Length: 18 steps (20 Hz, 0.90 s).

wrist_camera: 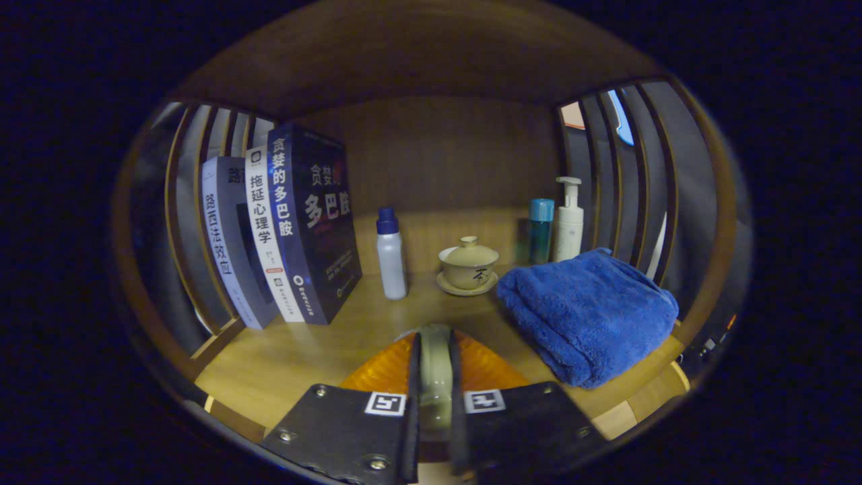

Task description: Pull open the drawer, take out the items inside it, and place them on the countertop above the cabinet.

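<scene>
My gripper [434,340] is shut on a pale grey-green piece [435,367] pinched between both fingers. An orange rounded object [385,369] spreads out to either side of that piece, just under the fingertips; I cannot tell what it is. It hangs low over the front of the wooden countertop [283,364]. The drawer and the cabinet front are hidden below.
Three upright books [296,222] stand at the left. A white bottle with a blue cap [391,259] and a lidded beige tea bowl on a saucer [468,265] sit beyond the fingers. A folded blue towel [586,313] lies to the right, with a teal bottle [540,230] and a white pump bottle [569,221] behind it. Slatted sides close in the shelf.
</scene>
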Each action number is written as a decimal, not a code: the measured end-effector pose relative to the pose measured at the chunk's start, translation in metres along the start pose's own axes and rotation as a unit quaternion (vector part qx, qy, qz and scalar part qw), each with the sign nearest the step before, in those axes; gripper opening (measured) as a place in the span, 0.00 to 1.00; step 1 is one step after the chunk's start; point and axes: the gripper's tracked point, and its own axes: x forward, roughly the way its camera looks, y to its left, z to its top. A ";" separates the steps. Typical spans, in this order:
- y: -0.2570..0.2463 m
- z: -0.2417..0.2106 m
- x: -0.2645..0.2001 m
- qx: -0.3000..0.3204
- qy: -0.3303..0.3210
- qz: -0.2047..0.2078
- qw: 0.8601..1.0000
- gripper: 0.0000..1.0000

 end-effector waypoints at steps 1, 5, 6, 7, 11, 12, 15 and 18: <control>-0.001 0.004 -0.006 0.002 -0.013 0.000 1.000 0.25; -0.016 0.012 -0.034 -0.017 -0.042 -0.011 0.999 0.95; -0.021 0.014 -0.043 -0.021 -0.045 -0.016 0.999 0.99; -0.027 0.014 -0.052 -0.023 -0.045 -0.021 0.998 0.99; -0.041 0.022 -0.091 -0.008 -0.047 -0.032 0.998 0.99; -0.043 0.024 -0.103 0.001 -0.048 -0.032 0.998 1.00; -0.046 0.031 -0.133 0.014 -0.048 -0.026 0.998 0.99; -0.041 0.037 -0.171 0.021 -0.056 0.000 0.998 1.00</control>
